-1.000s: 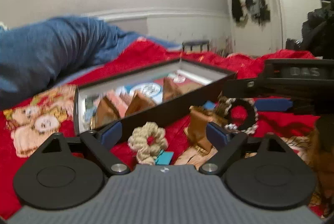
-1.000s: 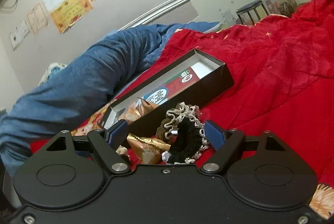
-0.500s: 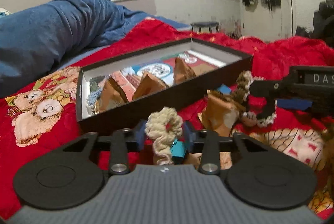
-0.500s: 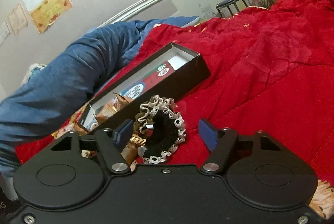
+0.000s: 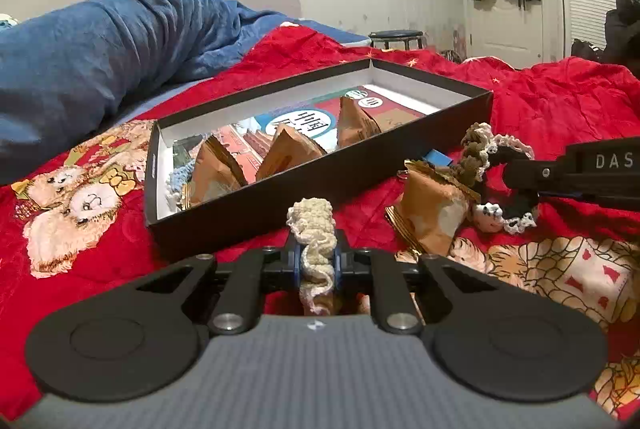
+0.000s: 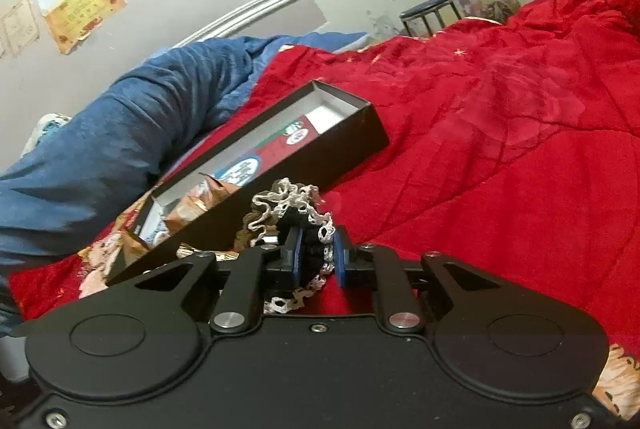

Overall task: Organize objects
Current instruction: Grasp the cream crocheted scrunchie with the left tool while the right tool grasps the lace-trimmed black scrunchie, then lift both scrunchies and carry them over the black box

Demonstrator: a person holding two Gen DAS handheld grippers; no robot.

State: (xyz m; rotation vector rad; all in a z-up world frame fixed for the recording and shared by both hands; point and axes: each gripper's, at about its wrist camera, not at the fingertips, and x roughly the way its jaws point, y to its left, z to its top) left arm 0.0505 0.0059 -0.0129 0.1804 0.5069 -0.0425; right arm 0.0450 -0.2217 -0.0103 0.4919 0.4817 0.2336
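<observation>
Just short of the black box (image 5: 320,189) on the red bedspread (image 6: 500,149), the left gripper (image 5: 316,261) pinches a cream scrunchie (image 5: 314,233), knitted and ruffled, probably for dropping in beside the brown packets (image 5: 292,153); the right gripper (image 6: 316,257) clamps a black lace-edged scrunchie (image 6: 308,221) alongside, likely box-bound too

Your left view hides the lower end of the cream scrunchie (image 5: 313,245) behind the gripper body. The black box (image 5: 280,201) near wall covers the bases of the brown packets (image 5: 288,153) inside. A blue item (image 5: 439,157) beside the box's right corner is mostly hidden. In your right view, the black scrunchie (image 6: 310,249) is largely masked by the jaws, and the box's left corner sits behind the housing.
</observation>
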